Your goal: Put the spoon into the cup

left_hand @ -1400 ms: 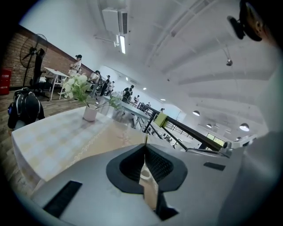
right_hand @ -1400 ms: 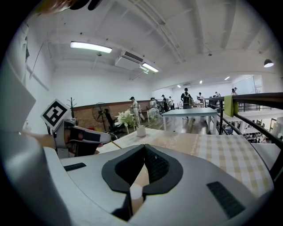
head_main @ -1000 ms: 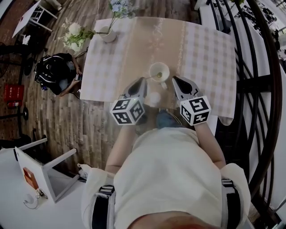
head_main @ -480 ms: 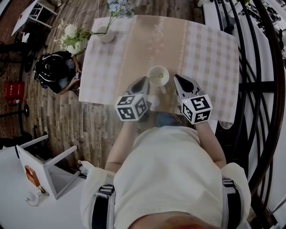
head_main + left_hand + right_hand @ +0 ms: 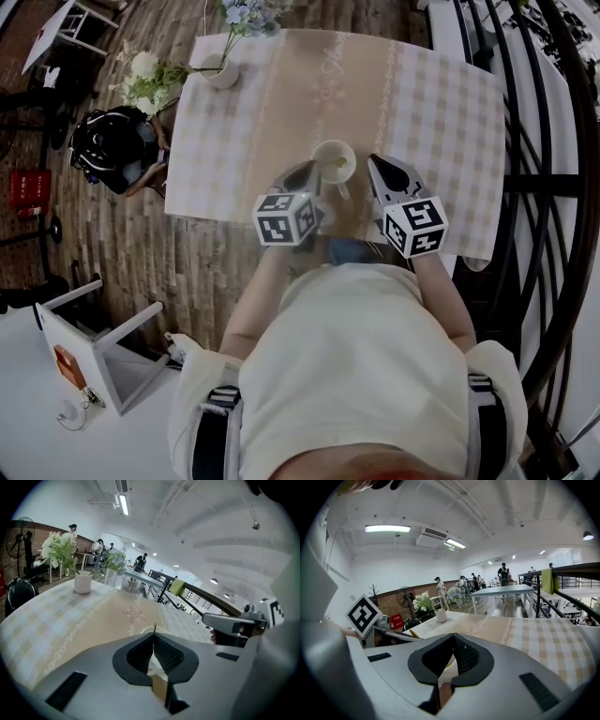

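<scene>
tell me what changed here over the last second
The left gripper moved right and forward, closer to the cup, still shut on the spoon, whose far end is inside the cup's rim. The right gripper, fingers together, and the cup stayed where they were.

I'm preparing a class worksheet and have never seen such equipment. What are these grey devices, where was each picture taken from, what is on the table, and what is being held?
There is no robot: a person holds a two-jaw gripper in each hand. The head view looks down from a camera on the person's head. Each gripper view looks along that gripper's own jaws. On the checked table stand a white cup and a vase of flowers. The left gripper is shut on a thin spoon that points at the cup. The right gripper, jaws together, sits beside the cup.
</scene>
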Motion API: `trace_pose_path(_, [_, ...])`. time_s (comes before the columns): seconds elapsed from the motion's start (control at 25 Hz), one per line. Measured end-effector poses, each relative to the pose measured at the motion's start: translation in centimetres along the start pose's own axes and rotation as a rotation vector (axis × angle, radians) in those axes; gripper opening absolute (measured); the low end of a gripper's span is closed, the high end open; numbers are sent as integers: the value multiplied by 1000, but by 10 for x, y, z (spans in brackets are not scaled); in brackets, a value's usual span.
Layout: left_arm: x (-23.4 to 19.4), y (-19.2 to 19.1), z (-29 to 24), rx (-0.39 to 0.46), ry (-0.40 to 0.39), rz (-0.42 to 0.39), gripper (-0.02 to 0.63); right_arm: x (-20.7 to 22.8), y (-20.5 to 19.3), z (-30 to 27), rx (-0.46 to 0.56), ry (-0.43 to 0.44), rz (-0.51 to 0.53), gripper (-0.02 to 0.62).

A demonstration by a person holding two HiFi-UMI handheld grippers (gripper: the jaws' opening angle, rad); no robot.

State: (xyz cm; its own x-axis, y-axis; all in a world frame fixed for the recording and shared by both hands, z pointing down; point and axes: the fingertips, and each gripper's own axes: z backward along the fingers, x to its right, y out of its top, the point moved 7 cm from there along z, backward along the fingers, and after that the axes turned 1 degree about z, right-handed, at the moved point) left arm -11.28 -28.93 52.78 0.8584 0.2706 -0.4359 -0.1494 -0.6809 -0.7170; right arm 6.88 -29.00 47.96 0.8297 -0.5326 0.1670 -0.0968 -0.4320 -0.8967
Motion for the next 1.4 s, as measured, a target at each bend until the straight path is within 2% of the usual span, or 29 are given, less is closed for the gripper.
trace_pose_path(0.52, [2,-7,-8,-20,7,-20,5,-1,-3,-3,-13,7,0,1])
trace_pose_path(0.8, [-1,-7,-12,-23,49,-73,6,-3,-7,-3,-17,11,0,0])
trace_pose_path(1.0, [-7,-9,-13,-17,68,-79,8,-4,-8,-3,-21,7,-4,0])
trace_pose_path(1.12, [-10,-11,-15,-23,79,-79,22,-4,-10,-2,-24,5,-5,0])
trace_pose_path(1.2, [-11,-13,-15,-30,79,-76,79,-4,-11,-1,-27,2,-6,0])
trace_pose_path(1.4, [-16,-14,-12,-17,88,-53,97,-7,-12,3,-27,-6,-7,2])
